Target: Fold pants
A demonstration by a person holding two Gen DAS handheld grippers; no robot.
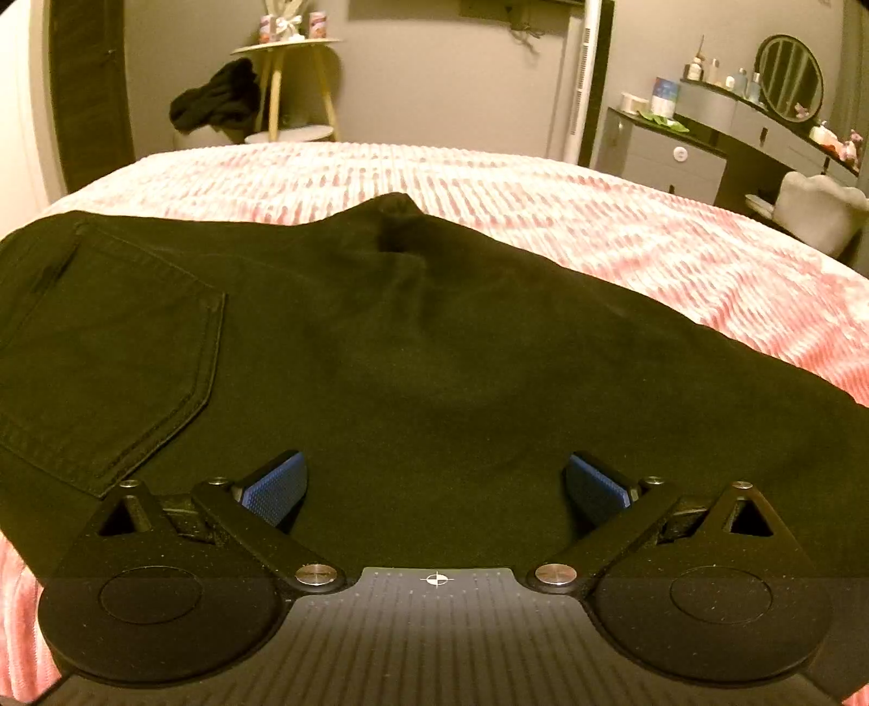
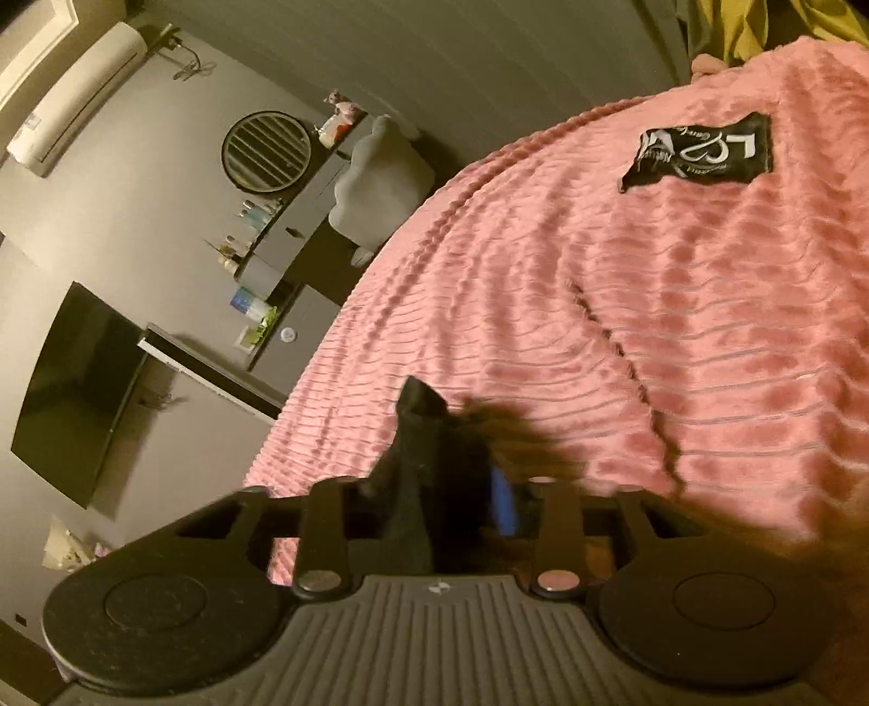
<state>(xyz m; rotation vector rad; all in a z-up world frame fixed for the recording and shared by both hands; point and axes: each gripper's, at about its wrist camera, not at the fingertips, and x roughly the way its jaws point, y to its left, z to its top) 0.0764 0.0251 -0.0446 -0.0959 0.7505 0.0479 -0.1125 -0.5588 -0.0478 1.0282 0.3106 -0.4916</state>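
Observation:
Black pants [image 1: 380,336] lie flat on the pink ribbed bedspread [image 1: 543,206], back pocket [image 1: 108,369] at the left, a leg running off to the right. My left gripper [image 1: 434,483] is open just above the pants' near edge, blue pads [image 1: 277,483] wide apart, nothing between them. In the right wrist view, my right gripper [image 2: 461,499] is shut on a fold of the black pants [image 2: 418,434], which sticks up between the fingers over the bedspread [image 2: 652,298]. That view is rolled sideways and blurred at the cloth.
A black label [image 2: 700,149] is sewn on the bedspread. Beyond the bed stand a small round table [image 1: 288,49] with dark clothes [image 1: 217,98] draped on it, a grey dresser with round mirror [image 1: 790,76], and a wall television [image 2: 81,391].

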